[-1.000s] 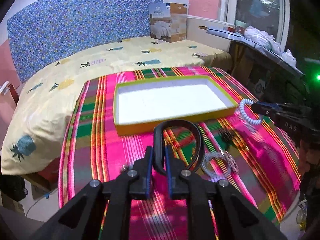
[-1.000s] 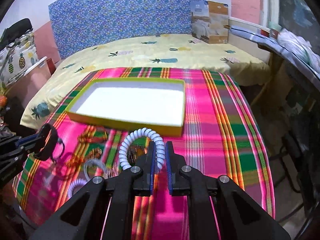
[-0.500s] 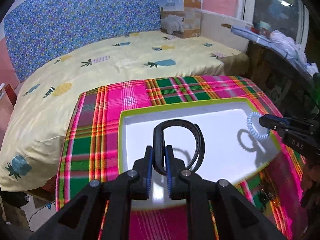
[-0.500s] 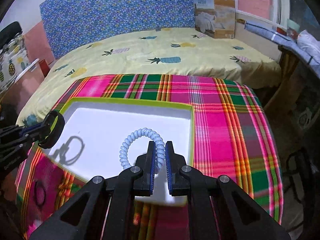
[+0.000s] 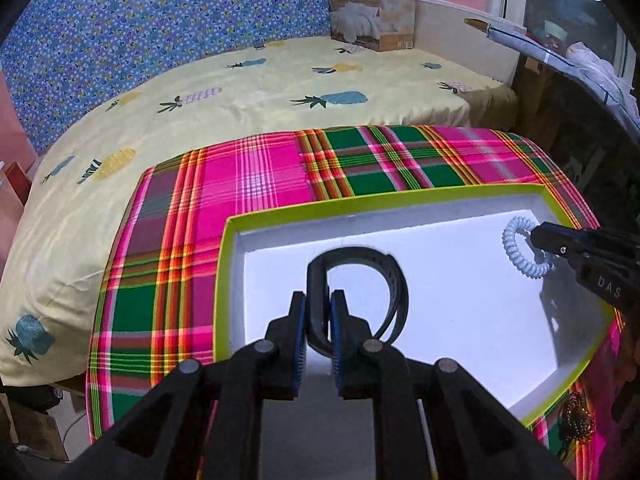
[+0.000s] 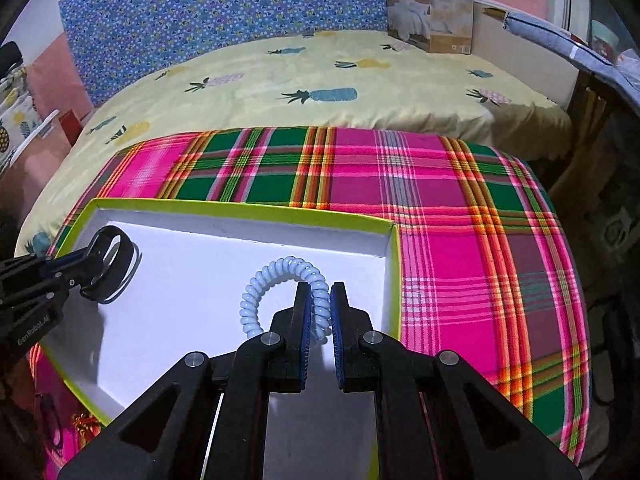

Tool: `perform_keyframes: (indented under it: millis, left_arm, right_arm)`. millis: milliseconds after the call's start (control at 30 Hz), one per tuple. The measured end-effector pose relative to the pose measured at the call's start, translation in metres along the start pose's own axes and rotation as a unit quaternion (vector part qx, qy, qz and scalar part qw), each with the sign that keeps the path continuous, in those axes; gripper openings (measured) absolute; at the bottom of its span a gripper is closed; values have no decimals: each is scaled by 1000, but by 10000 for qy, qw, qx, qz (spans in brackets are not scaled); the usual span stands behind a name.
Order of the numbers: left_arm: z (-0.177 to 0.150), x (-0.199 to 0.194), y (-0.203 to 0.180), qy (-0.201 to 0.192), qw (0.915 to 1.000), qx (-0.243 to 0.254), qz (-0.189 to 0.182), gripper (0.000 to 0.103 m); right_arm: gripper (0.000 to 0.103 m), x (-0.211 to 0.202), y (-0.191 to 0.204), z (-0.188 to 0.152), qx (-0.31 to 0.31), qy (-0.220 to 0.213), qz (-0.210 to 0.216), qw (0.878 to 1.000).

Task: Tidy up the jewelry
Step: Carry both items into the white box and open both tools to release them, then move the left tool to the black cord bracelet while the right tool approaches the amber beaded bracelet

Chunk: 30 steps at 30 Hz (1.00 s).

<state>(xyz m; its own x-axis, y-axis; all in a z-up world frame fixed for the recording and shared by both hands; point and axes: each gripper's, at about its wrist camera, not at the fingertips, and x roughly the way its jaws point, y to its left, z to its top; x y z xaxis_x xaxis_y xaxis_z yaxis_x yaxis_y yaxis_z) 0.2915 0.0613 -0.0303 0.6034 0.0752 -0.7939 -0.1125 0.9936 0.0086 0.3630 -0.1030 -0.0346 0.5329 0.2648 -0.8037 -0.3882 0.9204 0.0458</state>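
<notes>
Our left hand-held gripper is clamped on a black wristband, its fingers pinching the band's left side so the loop stands up ahead of the tips. Our right hand-held gripper is clamped on a pale blue spiral bracelet, the coil arching up and to the left of the fingers.

Both pieces hang over the white floor of the green-rimmed tray, which rests on the plaid cloth spread over the table. The wristband sits over the tray's left part; from the right wrist view it appears close to the floor, with a shadow right beside it. The spiral bracelet is over the right part, near the right wall.

The relation that matters is straight down: each piece lies directly above bare tray floor, well apart from the other, so we judge that a release is what the next move calls for. Each loop's plane runs roughly along its gripper's fingers, so it would likely tip flat once freed.

Other trinkets lie outside the tray on the cloth, such as a dark beaded piece at the near right corner.
</notes>
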Motion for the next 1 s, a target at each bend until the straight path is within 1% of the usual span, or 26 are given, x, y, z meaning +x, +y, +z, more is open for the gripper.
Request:
perform_keyframes:
  millis: [133, 167, 233, 333, 500, 600, 800, 1000]
  left_arm:
    - [0, -1, 0, 7, 10000, 27, -11, 14]
    - [0, -2, 0, 11, 10000, 25, -30, 15]
    - [-1, -7, 1, -14, 10000, -5, -69, 23]
    - [-2, -19, 1, -103, 9999, -12, -130, 25]
    - [-13, -53, -2, -294, 9993, 32, -213, 26]
    - [-28, -74, -5, -385, 9989, 115, -251, 26]
    - [-66, -112, -11, -498, 9978, 257, -364, 26]
    - [-99, -146, -14, -648, 9965, 262, -469, 26]
  right_arm:
    - [11, 1, 0, -1, 5, 53, 26, 10000]
    - [12, 0, 0, -1, 1, 56, 31, 10000]
    - [15, -4, 1, -2, 22, 28, 24, 10000]
    - [15, -16, 1, -3, 55, -48, 15, 10000]
    - [16, -51, 5, -18, 60, -215, -5, 9998]
    - [16, -79, 9, -34, 64, -359, -9, 9993]
    - [17, -129, 23, -72, 26, -609, 155, 9980]
    - [17, -158, 38, -106, 28, -712, 259, 9971]
